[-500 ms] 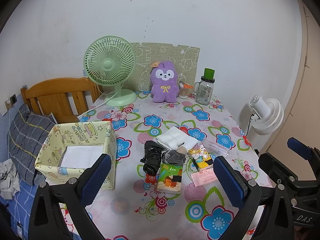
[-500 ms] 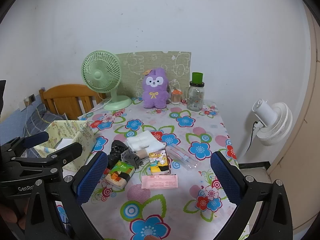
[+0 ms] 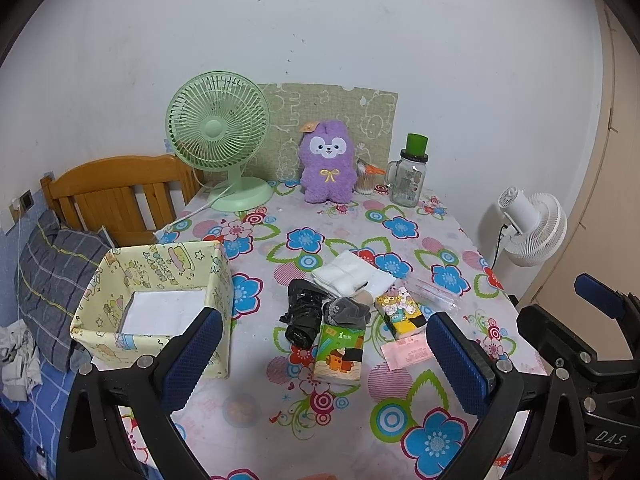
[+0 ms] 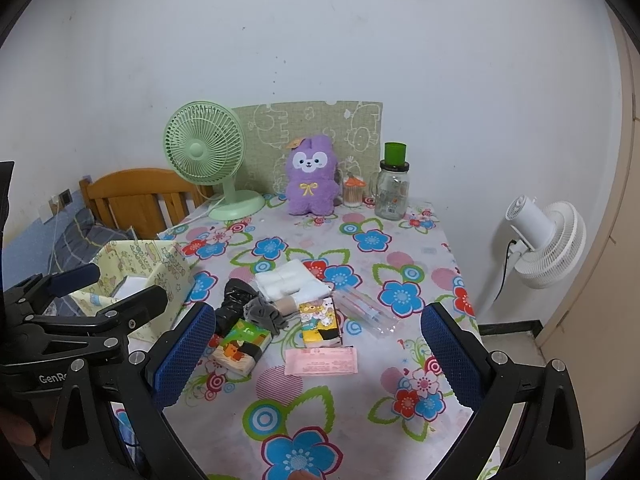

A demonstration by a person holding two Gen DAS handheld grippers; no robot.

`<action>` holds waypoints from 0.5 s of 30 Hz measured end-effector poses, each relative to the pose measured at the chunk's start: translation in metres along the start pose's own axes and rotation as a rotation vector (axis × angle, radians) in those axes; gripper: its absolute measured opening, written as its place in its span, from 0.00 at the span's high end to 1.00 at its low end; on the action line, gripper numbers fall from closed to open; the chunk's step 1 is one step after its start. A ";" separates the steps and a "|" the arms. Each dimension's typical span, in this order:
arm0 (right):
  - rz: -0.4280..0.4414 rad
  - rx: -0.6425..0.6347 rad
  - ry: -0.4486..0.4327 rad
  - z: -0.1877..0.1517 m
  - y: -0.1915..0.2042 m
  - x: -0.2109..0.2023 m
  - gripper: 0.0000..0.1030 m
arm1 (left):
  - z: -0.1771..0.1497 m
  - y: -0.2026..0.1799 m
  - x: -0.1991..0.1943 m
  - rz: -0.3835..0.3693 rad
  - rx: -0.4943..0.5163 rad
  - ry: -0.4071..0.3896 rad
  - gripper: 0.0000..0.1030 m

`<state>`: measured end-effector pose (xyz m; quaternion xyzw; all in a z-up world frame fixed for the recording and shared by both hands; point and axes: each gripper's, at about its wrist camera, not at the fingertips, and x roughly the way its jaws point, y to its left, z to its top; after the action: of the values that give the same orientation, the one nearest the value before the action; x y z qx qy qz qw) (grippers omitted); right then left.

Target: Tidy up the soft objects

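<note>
We see the left gripper with its jaws spread wide and nothing between them, hanging above the near edge of the table; the right gripper is just as wide and equally empty. Compared with half a second ago, neither has shifted and nothing on the table has moved. Just ahead lie the soft things in a cluster: a black roll, a grey sock, a white folded cloth and two tissue packs. The yellow fabric box stands to their left, the purple plush far back.
</note>
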<state>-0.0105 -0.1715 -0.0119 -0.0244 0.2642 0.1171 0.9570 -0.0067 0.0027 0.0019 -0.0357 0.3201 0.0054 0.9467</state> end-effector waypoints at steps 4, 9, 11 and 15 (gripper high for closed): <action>0.000 0.000 0.000 -0.001 0.000 0.000 0.00 | 0.001 -0.003 0.000 0.000 0.006 0.004 0.00; 0.000 0.001 -0.003 0.000 0.002 -0.002 0.00 | 0.002 -0.002 -0.001 -0.001 0.002 -0.001 0.00; 0.002 -0.002 -0.007 0.001 -0.001 -0.004 0.00 | 0.002 -0.002 -0.001 -0.002 0.002 -0.003 0.00; 0.008 -0.003 -0.005 0.001 -0.001 -0.005 0.00 | 0.002 -0.002 -0.003 -0.001 0.004 -0.006 0.00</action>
<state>-0.0140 -0.1730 -0.0085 -0.0244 0.2619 0.1215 0.9571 -0.0071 0.0008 0.0056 -0.0341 0.3175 0.0046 0.9476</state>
